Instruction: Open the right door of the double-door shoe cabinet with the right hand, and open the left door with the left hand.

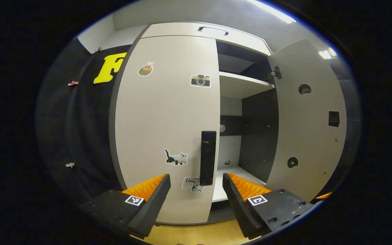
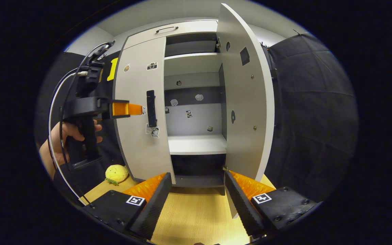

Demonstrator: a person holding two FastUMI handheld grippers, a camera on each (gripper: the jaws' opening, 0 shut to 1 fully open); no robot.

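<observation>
Cabinet point(image 1: 168, 129) stands straight ahead in the left gripper view, pale with dark inner walls. Its left door point(image 1: 163, 112) is closed and carries small stickers of a camera, a cat and others, with a dark upright handle point(image 1: 208, 158) near its inner edge. Its right door point(image 1: 306, 119) is swung wide open, baring pale shelves point(image 1: 240, 85). The left gripper point(image 1: 196, 183) points at the handle's lower end, fingers spread apart and grasping nothing; whether they touch the door cannot be told. Wooden floor point(image 1: 196, 234) shows at the bottom edge.

From the right gripper view, the cabinet point(image 2: 141, 112) sits farther off on the wooden floor point(image 2: 196, 211), the right door point(image 2: 245, 98) open toward the camera and edge-on, the left door point(image 2: 141, 102) shut. The right gripper point(image 2: 198, 185) is released, fingers apart, just in front of the open door's bottom corner, holding nothing. At the left, a hand point(image 2: 65, 143) holds the left gripper point(image 2: 138, 109) level, its tip near the handle point(image 2: 151, 108); its fingers overlap, so their gap is hard to read here. A yellow plush toy point(image 2: 116, 173) lies by the cabinet's left bottom corner.
</observation>
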